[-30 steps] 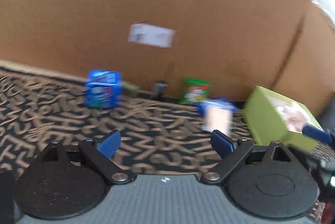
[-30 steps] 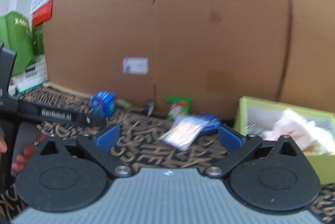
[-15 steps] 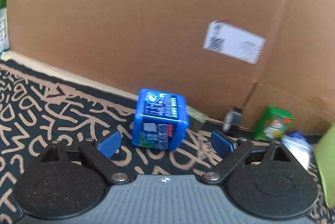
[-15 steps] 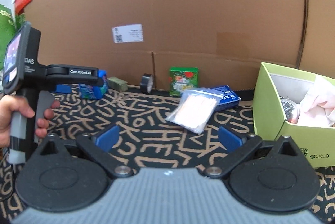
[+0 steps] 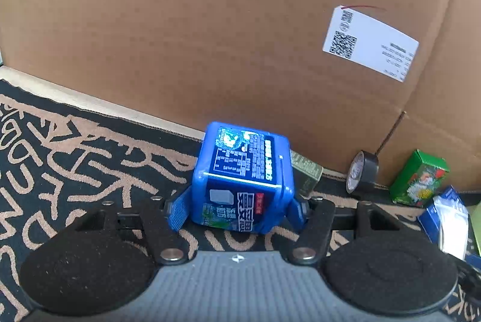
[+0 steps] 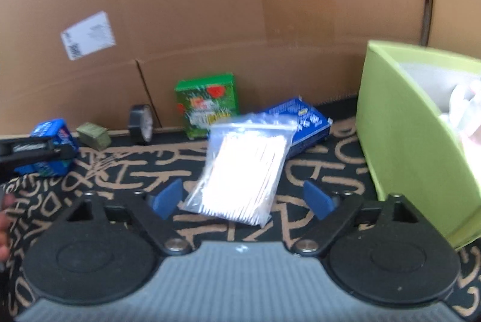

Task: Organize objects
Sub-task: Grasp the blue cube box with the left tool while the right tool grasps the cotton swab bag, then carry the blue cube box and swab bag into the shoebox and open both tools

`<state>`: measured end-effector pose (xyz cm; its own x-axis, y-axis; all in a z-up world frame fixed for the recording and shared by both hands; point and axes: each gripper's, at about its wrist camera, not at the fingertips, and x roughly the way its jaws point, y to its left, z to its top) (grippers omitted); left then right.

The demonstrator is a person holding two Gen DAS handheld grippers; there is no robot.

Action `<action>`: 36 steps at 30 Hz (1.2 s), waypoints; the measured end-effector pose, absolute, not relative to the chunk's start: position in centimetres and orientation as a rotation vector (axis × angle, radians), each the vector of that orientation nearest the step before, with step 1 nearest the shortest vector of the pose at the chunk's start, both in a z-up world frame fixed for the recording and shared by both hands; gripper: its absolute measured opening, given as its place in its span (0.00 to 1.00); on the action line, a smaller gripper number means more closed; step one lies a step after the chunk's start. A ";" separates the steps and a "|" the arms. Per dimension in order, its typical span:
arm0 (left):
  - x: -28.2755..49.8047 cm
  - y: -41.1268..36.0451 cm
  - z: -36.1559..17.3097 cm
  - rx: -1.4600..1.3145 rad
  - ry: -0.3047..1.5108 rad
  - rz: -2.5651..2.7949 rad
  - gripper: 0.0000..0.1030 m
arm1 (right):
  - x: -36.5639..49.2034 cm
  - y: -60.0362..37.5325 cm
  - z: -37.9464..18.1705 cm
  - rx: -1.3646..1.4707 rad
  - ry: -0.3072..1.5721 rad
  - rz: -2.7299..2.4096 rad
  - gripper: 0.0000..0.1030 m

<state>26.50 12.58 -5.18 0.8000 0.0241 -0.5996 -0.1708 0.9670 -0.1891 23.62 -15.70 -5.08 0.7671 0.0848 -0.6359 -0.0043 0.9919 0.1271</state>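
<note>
The left gripper [image 5: 237, 209], its jaws just having closed in, was clamped with both blue pads against the sides of a small blue carton [image 5: 242, 177], which stood on the black-and-tan patterned cloth [image 5: 75, 159] near the cardboard wall [image 5: 210, 21]. To its right lay a tape roll [image 5: 362, 173] and a green box [image 5: 419, 179]. The right gripper [image 6: 240, 198] had also been closing, but its pads stood apart on either side of a clear bag of white sticks [image 6: 245, 168], not touching it, with the lime-green bin [image 6: 405, 141] further right.
</note>
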 end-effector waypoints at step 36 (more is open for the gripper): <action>11.6 2.9 -4.2 -0.007 0.710 -0.242 0.62 | 7.6 -20.3 -4.6 0.036 0.714 0.219 0.44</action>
